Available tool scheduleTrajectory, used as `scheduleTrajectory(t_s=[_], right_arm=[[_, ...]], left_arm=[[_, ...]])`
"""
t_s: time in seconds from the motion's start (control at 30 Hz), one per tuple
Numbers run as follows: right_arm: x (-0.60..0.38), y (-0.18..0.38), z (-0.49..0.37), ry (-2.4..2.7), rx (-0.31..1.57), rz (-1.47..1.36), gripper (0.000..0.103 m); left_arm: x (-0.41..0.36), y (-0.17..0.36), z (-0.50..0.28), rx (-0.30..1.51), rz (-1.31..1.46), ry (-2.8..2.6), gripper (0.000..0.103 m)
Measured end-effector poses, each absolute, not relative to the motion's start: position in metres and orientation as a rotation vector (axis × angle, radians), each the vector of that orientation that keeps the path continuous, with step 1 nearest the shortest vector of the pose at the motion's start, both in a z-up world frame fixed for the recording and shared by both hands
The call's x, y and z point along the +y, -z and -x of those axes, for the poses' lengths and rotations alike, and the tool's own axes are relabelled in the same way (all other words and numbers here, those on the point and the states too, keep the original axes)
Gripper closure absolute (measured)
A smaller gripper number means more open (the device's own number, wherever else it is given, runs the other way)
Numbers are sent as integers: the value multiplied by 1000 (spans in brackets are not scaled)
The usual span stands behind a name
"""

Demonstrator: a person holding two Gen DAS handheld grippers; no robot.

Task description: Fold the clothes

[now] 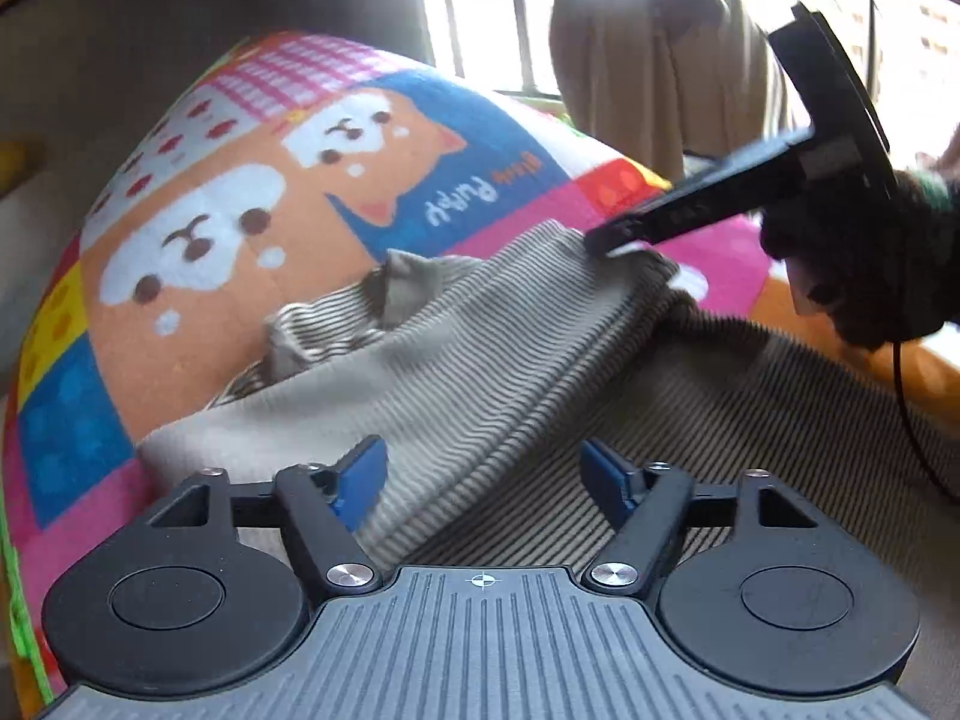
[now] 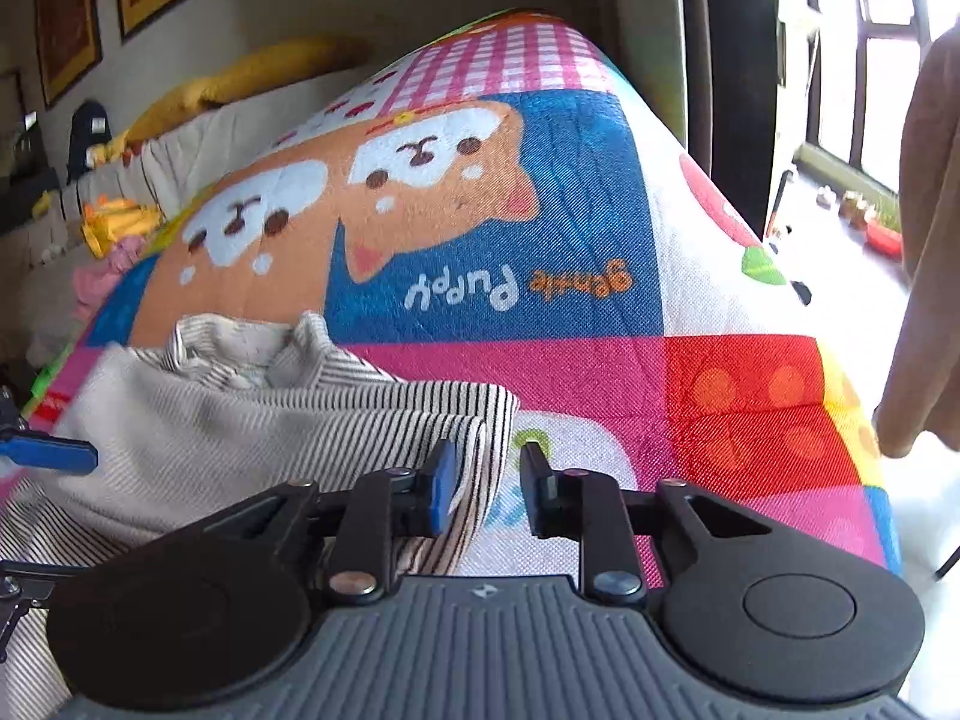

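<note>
Both grippers stand open over the striped shirt [image 1: 480, 348] on the puppy quilt [image 2: 540, 240]: left gripper [image 1: 483, 474] wide at lower centre, right gripper [image 2: 480, 480] narrower.

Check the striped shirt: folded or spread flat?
Partly folded: the striped shirt has one flap doubled over its body, collar still exposed, on the blanket.

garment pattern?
Fine dark-and-cream stripes on the garment; its folded-over side looks plain beige. Clearest in the right wrist view.
</note>
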State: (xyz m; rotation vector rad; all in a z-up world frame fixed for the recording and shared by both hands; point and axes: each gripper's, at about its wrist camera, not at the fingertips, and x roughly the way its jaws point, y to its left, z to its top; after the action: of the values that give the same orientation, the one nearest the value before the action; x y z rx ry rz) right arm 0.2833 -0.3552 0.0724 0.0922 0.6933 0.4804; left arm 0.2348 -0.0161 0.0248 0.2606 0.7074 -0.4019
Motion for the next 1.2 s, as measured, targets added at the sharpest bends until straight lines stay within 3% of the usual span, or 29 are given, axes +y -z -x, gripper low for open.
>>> scheduleTrajectory(t_s=[0.07, 0.13, 0.3, 0.33, 0.4, 0.53, 0.63, 0.67, 0.7, 0.77, 0.83, 0.93, 1.2], right_arm=[[-363, -75, -294, -517, 723, -174, 50], [-368, -75, -305, -543, 755, -236, 43], [-365, -46, -340, -573, 894, -401, 40], [-365, -40, -345, -594, 906, -455, 35], [-359, -42, -344, -630, 907, -460, 31], [-346, -48, -339, -701, 907, -449, 24], [-336, -53, -336, -754, 907, -440, 26], [-333, -54, -335, -772, 907, -437, 31], [-330, -56, -334, -789, 906, -434, 35], [-323, -59, -332, -824, 906, -427, 53], [-321, -66, -323, -860, 898, -423, 62], [-328, -86, -284, -897, 872, -377, 66], [-342, -86, -179, -924, 893, -207, 66]], left_arm=[[16, -35, -244, 742, -141, 356, 17], [49, -46, -254, 774, -22, 309, 16], [94, -21, -294, 932, 225, 315, 16], [98, -13, -301, 954, 281, 338, 16], [102, -7, -309, 941, 354, 379, 10], [89, -4, -323, 894, 371, 409, 8], [84, -4, -323, 869, 364, 408, 8], [84, -4, -322, 864, 365, 407, 10], [85, -5, -321, 861, 361, 405, 27], [90, -7, -316, 864, 355, 405, 51], [95, -11, -306, 860, 362, 435, 66], [100, -22, -277, 828, 331, 497, 71], [83, -28, -171, 787, 164, 604, 67]])
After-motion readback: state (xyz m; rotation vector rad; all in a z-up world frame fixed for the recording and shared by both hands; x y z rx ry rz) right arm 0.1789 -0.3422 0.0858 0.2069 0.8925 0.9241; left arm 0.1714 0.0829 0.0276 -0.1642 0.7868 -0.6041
